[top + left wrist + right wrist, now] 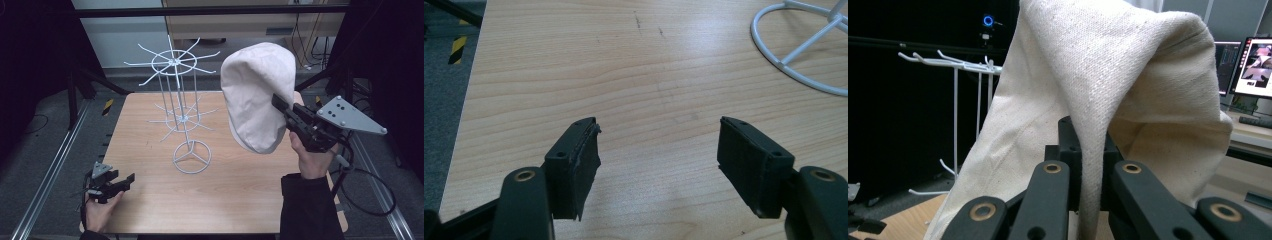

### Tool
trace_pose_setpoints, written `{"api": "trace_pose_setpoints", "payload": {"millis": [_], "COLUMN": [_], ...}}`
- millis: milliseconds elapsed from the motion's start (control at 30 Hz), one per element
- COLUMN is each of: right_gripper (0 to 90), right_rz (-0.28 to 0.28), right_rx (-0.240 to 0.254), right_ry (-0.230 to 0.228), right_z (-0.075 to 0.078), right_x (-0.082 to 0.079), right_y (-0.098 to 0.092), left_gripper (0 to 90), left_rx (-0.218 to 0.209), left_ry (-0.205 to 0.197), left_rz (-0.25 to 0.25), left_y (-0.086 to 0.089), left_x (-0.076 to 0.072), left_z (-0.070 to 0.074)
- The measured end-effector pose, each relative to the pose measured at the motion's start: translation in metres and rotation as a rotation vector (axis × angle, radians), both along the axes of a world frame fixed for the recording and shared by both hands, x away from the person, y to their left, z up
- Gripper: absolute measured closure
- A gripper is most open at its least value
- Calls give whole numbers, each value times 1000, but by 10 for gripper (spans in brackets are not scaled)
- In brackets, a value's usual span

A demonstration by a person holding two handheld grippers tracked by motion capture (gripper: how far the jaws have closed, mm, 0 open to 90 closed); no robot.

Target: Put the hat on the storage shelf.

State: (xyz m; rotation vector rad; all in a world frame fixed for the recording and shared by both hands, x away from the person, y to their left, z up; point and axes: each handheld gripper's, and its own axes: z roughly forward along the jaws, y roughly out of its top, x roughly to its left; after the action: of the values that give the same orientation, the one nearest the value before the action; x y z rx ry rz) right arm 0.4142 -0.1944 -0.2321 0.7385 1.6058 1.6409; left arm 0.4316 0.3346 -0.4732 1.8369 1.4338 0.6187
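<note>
Dark curtains and a pale wooden table (235,200) frame my work. From my right tool (1087,165), jaws clamped together on a fold of the cream cloth hat (257,95), the fabric hangs raised above the table's right side, just right of the white wire rack (181,100). My left tool (659,160) rests with jaws apart and empty near the table's front-left corner. I judge the grip thin: pinched cloth could slip out, and the drooping hat could snag a prong (207,55) and tip the light rack, since nothing steadies its ring base (192,157).
</note>
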Motion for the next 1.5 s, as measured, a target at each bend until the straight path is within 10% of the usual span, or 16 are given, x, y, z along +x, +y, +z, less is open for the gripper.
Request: {"api": "trace_pose_setpoints", "payload": {"millis": [733, 1500], "right_gripper": [882, 881], "right_rz": [47, 105], "right_rx": [10, -46], "right_ry": [-52, -12], "right_z": [32, 24], "right_x": [5, 21], "right_y": [31, 66], "left_gripper": [329, 328], "left_rx": [-5, -4], "left_ry": [-3, -1], "left_rz": [1, -1], "left_y": [0, 1], "left_x": [0, 0], "left_z": [0, 1]}}
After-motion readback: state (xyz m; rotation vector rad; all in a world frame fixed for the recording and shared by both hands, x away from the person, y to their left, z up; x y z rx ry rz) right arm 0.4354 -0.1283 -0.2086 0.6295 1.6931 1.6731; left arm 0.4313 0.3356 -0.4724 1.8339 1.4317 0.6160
